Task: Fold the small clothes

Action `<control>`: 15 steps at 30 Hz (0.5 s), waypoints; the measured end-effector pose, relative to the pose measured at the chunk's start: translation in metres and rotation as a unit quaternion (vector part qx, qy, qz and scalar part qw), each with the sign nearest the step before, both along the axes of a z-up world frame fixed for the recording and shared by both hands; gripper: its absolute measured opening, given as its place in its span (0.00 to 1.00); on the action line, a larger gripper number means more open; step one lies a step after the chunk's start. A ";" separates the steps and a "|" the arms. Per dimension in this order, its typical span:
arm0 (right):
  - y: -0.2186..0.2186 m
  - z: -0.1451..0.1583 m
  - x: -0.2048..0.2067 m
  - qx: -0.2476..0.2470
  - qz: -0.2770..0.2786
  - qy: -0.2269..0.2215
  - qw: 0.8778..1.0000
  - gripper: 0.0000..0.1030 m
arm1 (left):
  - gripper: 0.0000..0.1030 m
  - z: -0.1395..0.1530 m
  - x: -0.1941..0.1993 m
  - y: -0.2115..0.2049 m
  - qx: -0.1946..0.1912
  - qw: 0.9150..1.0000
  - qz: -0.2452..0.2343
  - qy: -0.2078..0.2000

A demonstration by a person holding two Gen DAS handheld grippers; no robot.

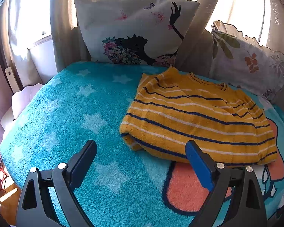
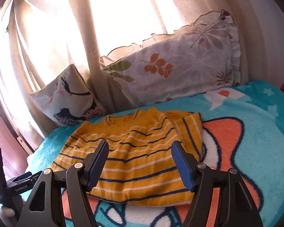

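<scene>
Yellow striped sweater (image 2: 134,162) seen folded at frame centre on bed blanket (image 1: 70,113). Left tool (image 1: 142,151) and right tool (image 2: 140,151) released, nothing held (edges best pinched evenly, lifted together).

A folded sweater (image 1: 197,121) lies on a blanket (image 1: 75,113) that covers the bed, toward the bed's far edge. Behind it, along that far edge, two pillows lean against the curtains (image 2: 70,28): the printed cushion (image 1: 134,30) toward the far left corner, the frilled pillow (image 2: 172,64) to its right. The left hand-held gripper (image 1: 141,147) hangs over the blanket at the sweater's near left corner, its jaws apart. The right hand-held gripper (image 2: 140,149) hangs above the sweater's near edge, jaws apart, nothing between them.
</scene>
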State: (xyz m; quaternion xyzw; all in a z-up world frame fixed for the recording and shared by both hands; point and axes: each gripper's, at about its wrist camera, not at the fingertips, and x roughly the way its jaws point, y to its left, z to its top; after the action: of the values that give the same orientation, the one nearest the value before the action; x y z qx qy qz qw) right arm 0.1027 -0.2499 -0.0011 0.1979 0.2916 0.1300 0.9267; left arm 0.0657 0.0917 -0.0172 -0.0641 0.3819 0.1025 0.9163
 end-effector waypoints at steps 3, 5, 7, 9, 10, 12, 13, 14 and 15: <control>0.028 -0.007 0.008 -0.017 0.036 0.014 0.999 0.71 | 0.91 -0.003 0.003 0.004 -0.003 1.000 0.003 0.005; 0.046 -0.013 0.012 -0.031 0.058 0.024 0.998 0.71 | 0.91 -0.005 0.007 0.007 -0.003 1.000 0.004 0.009; 0.060 -0.018 0.015 -0.043 0.080 0.030 0.995 0.71 | 0.91 -0.009 0.011 0.008 -0.003 1.000 0.006 0.014; 0.074 -0.021 0.016 -0.057 0.099 0.033 0.993 0.71 | 0.91 -0.013 0.016 0.010 -0.007 1.000 0.006 0.020; 0.079 -0.023 0.016 -0.063 0.107 0.034 0.992 0.71 | 0.91 -0.015 0.018 0.011 -0.009 1.000 0.006 0.024; 0.088 -0.027 0.017 -0.069 0.123 0.037 0.989 0.71 | 0.91 -0.020 0.024 0.014 -0.018 0.999 0.004 0.032; 0.092 -0.028 0.017 -0.070 0.130 0.040 0.988 0.71 | 0.91 -0.023 0.027 0.016 -0.027 0.999 0.001 0.037; 0.096 -0.030 0.018 -0.071 0.136 0.042 0.987 0.70 | 0.91 -0.026 0.030 0.019 -0.040 0.998 -0.002 0.041; 0.100 -0.031 0.018 -0.072 0.142 0.044 0.986 0.71 | 0.91 -0.028 0.034 0.023 -0.055 0.998 -0.005 0.044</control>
State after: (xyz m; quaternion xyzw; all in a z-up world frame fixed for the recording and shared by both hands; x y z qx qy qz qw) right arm 0.1209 -0.1497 -0.0323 0.0930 0.3660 0.2302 0.8969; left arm 0.0998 0.1147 -0.0454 -0.1080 0.4268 0.0796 0.8944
